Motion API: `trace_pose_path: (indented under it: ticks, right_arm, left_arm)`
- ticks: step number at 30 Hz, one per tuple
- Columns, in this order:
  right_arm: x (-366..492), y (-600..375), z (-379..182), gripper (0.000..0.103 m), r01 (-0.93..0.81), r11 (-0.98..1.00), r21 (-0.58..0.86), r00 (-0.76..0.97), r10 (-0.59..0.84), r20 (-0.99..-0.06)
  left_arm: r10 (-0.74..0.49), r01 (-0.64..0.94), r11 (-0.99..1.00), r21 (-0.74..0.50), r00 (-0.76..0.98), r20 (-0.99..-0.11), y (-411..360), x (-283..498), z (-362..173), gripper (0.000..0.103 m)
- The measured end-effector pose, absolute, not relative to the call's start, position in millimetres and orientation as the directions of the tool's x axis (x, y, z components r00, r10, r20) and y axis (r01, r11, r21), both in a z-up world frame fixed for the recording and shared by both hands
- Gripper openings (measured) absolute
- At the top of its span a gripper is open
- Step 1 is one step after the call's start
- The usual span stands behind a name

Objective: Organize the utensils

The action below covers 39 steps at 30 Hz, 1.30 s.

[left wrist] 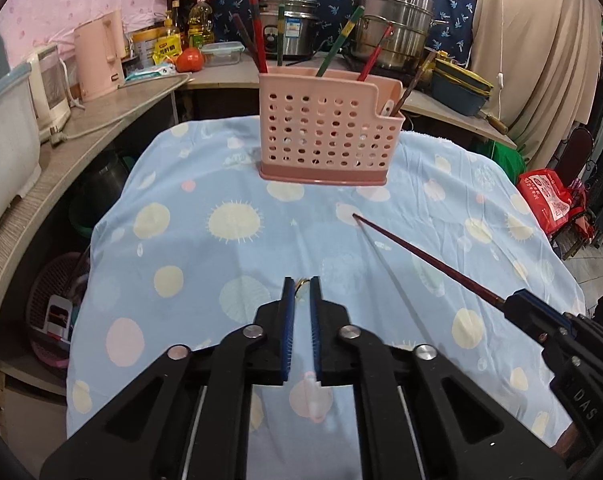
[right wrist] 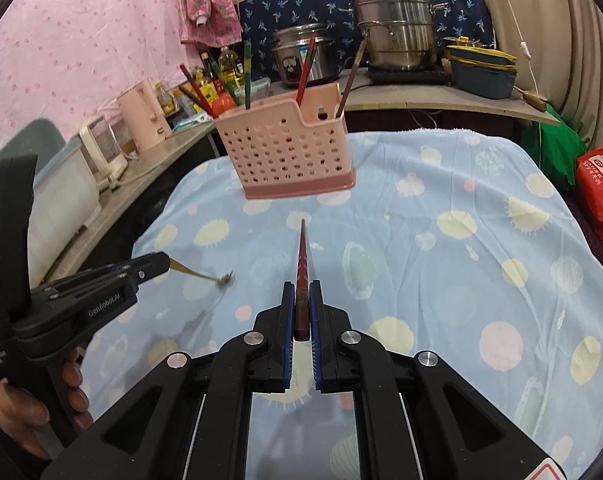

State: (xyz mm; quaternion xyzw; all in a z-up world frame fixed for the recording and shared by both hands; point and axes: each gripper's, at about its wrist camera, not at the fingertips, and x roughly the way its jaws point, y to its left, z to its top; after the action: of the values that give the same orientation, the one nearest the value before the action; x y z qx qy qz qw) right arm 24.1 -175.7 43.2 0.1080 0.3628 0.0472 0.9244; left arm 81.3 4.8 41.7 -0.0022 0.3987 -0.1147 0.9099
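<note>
A pink perforated utensil holder [left wrist: 330, 136] stands at the far side of the blue cloth table and holds several chopsticks; it also shows in the right wrist view [right wrist: 289, 148]. My right gripper [right wrist: 302, 292] is shut on a dark red chopstick [right wrist: 302, 256] that points toward the holder, seen from the side in the left wrist view [left wrist: 425, 259]. My left gripper [left wrist: 302, 285] is shut on a thin gold utensil [right wrist: 199, 275], whose ornate tip hangs just above the cloth.
The blue dotted tablecloth [left wrist: 221, 240] covers the table. A counter [left wrist: 101, 120] on the left carries a pink kettle [left wrist: 100, 56] and bottles. Steel pots [left wrist: 393, 24] stand on the back counter. A red bag [left wrist: 547, 196] lies to the right.
</note>
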Motion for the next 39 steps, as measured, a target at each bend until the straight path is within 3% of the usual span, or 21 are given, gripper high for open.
trace_pose_path:
  ticks: [20,26,28,29,39]
  right_arm:
    - [41.9,-189.6,121.8,0.007,-0.046,0.956,0.288,0.826,0.199,-0.527]
    - [35.1,-195.4,107.3,0.008,-0.027,0.951,0.307,0.816,0.198,-0.542]
    - [31.1,-197.4,103.4,0.008,-0.02,0.951,0.309,0.812,0.196,-0.55]
    - [29.0,-198.0,102.2,0.009,-0.018,0.951,0.308,0.81,0.194,-0.553]
    - [12.3,-198.7,92.5,0.009,-0.012,0.951,0.31,0.794,0.198,-0.575]
  left_arm:
    - [-0.223,0.221,0.971,-0.087,0.72,-0.657,6.5,95.7,94.8,0.0]
    - [-0.236,0.215,0.969,-0.126,0.635,-0.735,15.1,90.3,50.4,0.006]
    - [-0.243,0.22,0.966,-0.135,0.595,-0.766,13.3,83.5,28.4,0.027]
    - [-0.241,0.213,0.967,-0.142,0.57,-0.785,12.9,79.1,14.2,0.03]
    - [-0.262,0.161,0.965,-0.209,0.476,-0.84,18.8,60.2,-44.3,0.029]
